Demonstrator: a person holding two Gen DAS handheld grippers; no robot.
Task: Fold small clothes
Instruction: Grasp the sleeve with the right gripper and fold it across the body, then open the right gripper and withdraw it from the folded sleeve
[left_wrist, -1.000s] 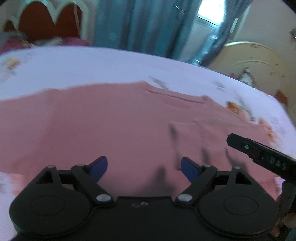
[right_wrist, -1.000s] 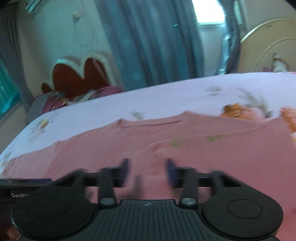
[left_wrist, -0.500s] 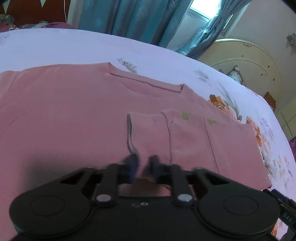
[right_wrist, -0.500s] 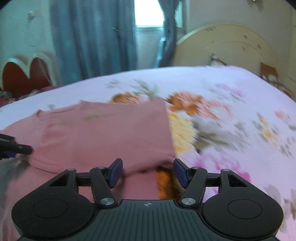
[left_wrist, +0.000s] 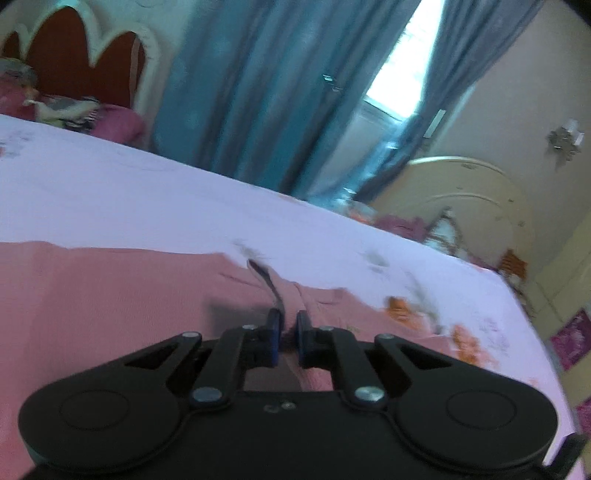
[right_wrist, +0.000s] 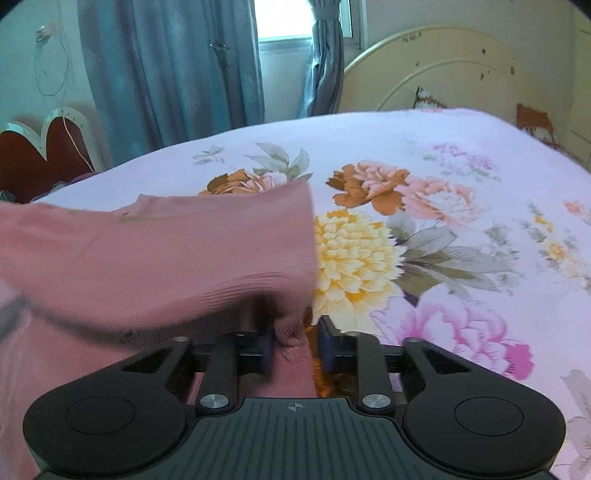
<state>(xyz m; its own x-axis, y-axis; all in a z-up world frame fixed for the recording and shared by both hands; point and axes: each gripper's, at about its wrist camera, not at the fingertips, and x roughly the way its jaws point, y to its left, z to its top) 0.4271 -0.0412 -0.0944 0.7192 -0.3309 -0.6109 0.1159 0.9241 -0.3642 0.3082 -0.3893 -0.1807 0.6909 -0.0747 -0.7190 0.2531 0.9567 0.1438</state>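
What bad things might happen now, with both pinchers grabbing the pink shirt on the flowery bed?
The left gripper has only a thin bit of the pink shirt pinched near its fingertips, so that fold might slip out when lifted.

The right gripper has just been closing on the shirt's corner, with cloth bunched against one pad; it may catch only part, so that corner might drop onto the flowered bedsheet.

If one side slips, the fold may land crooked.

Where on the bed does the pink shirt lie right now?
In the right wrist view the pink shirt covers the left part of the floral bedsheet, its right edge beside the yellow flower.
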